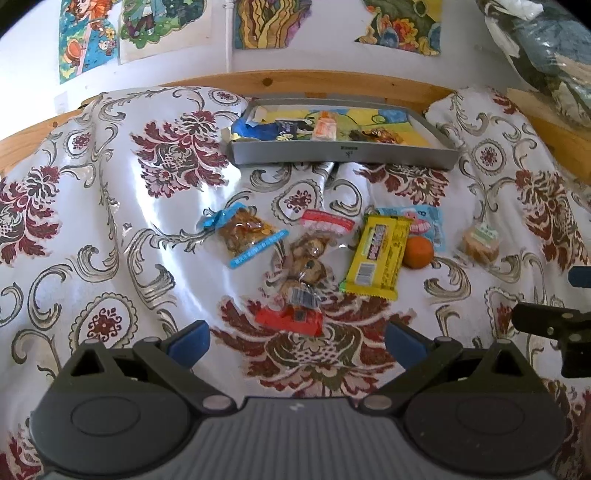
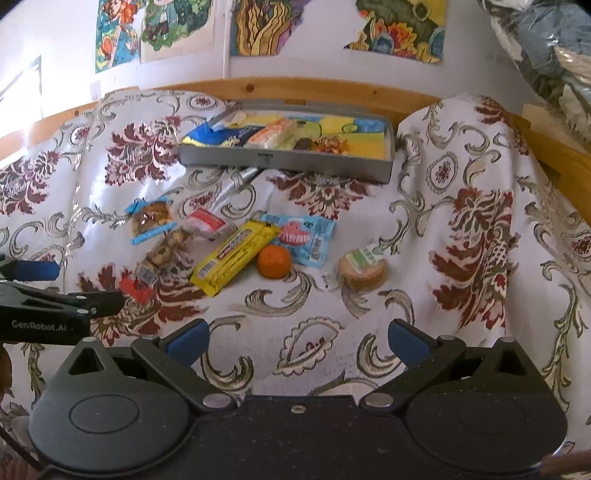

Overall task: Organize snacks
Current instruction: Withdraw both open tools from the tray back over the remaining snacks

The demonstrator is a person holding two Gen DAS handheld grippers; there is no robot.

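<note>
A grey tray (image 1: 343, 157) (image 2: 284, 162) with several snacks inside rests at the back of the floral cloth. In front of it lie loose snacks: a blue-edged nut pack (image 1: 245, 232) (image 2: 151, 221), a red-and-white packet (image 1: 327, 220) (image 2: 205, 223), a clear bag of cookies with a red end (image 1: 303, 280) (image 2: 162, 258), a yellow bar (image 1: 376, 256) (image 2: 234, 256), a light blue packet (image 1: 424, 223) (image 2: 304, 238), an orange (image 1: 417, 252) (image 2: 273, 261) and a wrapped round cake (image 1: 479, 243) (image 2: 364, 269). My left gripper (image 1: 297, 341) is open just short of the cookie bag. My right gripper (image 2: 297, 341) is open and empty, nearer than the orange.
A wooden board (image 1: 295, 81) (image 2: 295, 88) runs behind the tray, with coloured pictures (image 1: 266, 22) on the wall above. A bundle in plastic (image 2: 546, 44) hangs at the upper right. The cloth (image 2: 480, 229) rises in folds on the right side.
</note>
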